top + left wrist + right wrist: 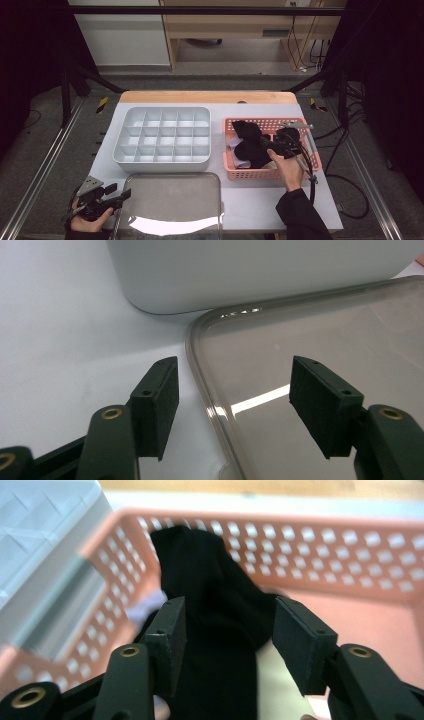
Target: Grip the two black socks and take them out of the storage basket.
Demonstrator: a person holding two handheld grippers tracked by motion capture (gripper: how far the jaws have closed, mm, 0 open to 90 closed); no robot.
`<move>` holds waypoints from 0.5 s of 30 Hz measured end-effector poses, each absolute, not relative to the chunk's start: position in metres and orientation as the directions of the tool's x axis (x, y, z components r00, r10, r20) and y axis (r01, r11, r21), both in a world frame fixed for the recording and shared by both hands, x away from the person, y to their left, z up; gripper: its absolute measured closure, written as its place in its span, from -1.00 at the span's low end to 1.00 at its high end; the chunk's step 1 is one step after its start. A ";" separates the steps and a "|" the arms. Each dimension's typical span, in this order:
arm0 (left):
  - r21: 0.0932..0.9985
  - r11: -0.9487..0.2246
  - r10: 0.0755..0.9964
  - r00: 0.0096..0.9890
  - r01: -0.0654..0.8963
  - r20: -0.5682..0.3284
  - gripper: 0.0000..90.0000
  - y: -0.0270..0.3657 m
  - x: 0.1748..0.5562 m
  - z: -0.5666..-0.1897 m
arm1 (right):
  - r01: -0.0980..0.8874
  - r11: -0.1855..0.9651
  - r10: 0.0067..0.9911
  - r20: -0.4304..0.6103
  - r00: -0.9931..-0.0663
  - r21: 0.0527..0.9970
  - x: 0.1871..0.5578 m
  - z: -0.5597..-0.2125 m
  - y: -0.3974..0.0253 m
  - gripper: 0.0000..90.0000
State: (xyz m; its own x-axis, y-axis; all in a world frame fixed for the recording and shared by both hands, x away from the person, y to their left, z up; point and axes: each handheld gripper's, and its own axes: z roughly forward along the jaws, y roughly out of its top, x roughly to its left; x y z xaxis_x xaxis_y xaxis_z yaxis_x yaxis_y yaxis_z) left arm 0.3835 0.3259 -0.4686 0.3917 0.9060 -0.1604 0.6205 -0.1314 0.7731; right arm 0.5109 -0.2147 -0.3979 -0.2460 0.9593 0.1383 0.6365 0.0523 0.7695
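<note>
At the left edge of the counter (260,200), the left gripper (112,196) rests low in the person's hand, just beside the near left corner of the metal tray (170,197). Its jaws stand wide apart with nothing between them; in the left gripper view they straddle the tray's rounded rim (197,375), 1 jaw over the white counter, the other over the tray. The tray is bare.

Behind the tray sits the white divided box (162,136), and every compartment that can be seen is empty.

To the right stands the pink basket (250,172), holding a heap of dark cloth with a bit of pale cloth beside it. The right gripper (272,142) reaches into the basket. In the right gripper view its jaws are partly open on either side of a black sock (215,630), which stands up between them; they do not look closed on it yet.

As a judgement, the sorting has barely begun: nothing has left the basket, and gripping, lifting and placing each piece all remain.
</note>
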 end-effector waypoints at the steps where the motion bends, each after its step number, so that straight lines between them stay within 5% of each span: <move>1: 0.773 -0.133 0.906 0.392 0.621 -0.159 -0.20 0.326 0.384 -0.469 | 0.641 0.059 0.964 0.123 -0.235 0.766 0.509 -0.400 -0.216 0.03; 15: 0.772 -0.136 0.906 0.394 0.621 -0.157 -0.20 0.325 0.384 -0.469 | 0.729 0.059 0.964 0.151 -0.218 0.682 0.500 -0.424 -0.219 -0.01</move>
